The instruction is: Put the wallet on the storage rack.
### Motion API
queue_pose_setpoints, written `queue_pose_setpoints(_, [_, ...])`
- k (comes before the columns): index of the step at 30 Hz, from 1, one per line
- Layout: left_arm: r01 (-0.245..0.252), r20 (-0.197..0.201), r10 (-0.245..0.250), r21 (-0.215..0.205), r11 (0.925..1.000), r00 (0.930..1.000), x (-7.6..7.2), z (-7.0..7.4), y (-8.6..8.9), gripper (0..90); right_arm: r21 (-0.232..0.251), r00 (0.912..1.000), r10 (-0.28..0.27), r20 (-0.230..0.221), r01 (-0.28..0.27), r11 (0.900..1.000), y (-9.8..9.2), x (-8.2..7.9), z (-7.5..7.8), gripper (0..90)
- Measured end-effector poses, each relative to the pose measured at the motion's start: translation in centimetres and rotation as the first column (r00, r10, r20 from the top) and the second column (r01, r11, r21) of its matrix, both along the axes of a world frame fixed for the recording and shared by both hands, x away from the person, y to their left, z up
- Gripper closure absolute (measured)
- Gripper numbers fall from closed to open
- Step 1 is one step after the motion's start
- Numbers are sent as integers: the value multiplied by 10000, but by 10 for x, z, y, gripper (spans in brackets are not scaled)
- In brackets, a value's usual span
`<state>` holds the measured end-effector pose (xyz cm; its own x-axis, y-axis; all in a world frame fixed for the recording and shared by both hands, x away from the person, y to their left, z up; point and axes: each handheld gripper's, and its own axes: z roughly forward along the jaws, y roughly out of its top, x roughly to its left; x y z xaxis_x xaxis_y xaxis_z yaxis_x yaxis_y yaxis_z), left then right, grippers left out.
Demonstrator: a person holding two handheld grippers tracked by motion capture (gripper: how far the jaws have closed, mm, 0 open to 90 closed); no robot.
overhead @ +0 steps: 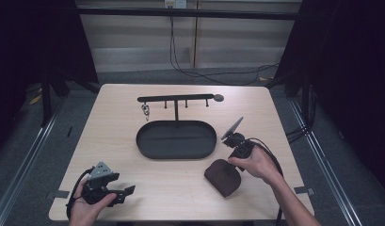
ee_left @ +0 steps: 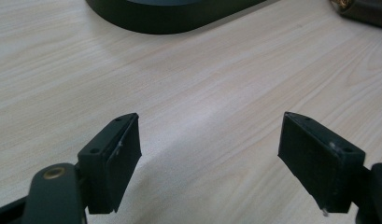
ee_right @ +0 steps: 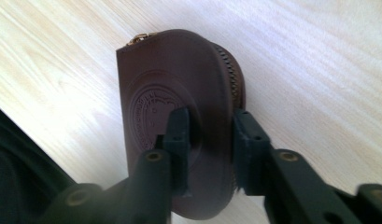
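dark brown pouch [ee_right: 179, 93] with embossed round seal, black oval tray [overhead: 176, 140], pale wood-grain table [overhead: 180, 188]

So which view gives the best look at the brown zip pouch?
The right gripper view: the brown zip pouch sits close up, with its embossed round seal and zip plain, pinched between the right gripper jaws. The high view shows it small and dark by the right hand. The left gripper view catches just a corner.

At the lower left of the high view the left gripper [overhead: 116, 190] rests in its hand with jaws wide apart, while at the lower right the right gripper [ee_right: 208, 135], forearm angled inward, has its jaws clamped close together.
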<state>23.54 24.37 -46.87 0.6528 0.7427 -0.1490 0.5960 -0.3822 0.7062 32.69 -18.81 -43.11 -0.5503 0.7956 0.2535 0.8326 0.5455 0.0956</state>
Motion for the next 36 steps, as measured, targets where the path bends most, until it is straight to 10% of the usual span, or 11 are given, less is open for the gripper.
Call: queue_pose_setpoints(36, [27,-64,-27,-51,10000,10000,1,-1,1,208,-443,9980,-102,626,130,9989,10,9,42,827])
